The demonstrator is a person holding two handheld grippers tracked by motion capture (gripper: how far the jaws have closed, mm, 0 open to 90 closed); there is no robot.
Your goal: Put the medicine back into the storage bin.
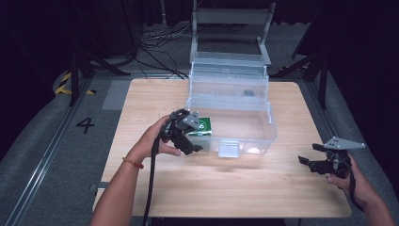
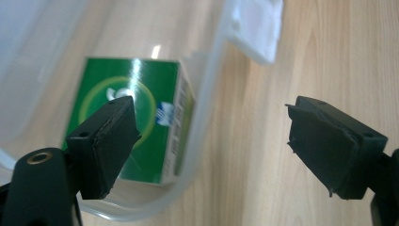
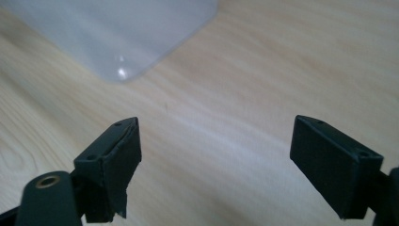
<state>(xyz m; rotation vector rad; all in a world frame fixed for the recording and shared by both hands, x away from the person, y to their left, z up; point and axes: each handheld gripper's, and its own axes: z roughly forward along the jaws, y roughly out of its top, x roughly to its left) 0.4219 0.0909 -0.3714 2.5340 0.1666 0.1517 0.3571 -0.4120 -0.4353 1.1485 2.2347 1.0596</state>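
The wooden bench [image 1: 211,183] carries a clear plastic storage box [image 1: 263,136] with its lid [image 1: 228,77] swung up and back, so the box stands open near the bench's middle, toward the far side. A white latch [image 1: 228,149] sits on the middle of the box's near wall. Inside, on the floor at the box's left end, lies a green carton [image 1: 203,126] with a pale ring printed on its top face; in the left gripper view the green carton [image 2: 127,117] lies flat just behind the curved clear wall, with the latch [image 2: 256,28] farther along that wall. The person's left forearm comes up from the bottom edge and angles toward the box, a thin band on the wrist, the left hand [image 1: 157,141] wrapped around the left gripper [image 1: 195,143], which is held at the box's near left corner and pointed down and to the right, with a cable trailing back along the arm. Its jaws stand apart and released, one over the carton side of the wall and one over the bare bench, gripping nothing. The right hand [image 1: 346,176] sits at the bench's right edge, well apart from the box, holding the right gripper [image 1: 308,157] roughly level and pointed left toward the box. Its jaws are also spread and empty, with plain wood and a corner of the box [image 3: 122,33] ahead of them
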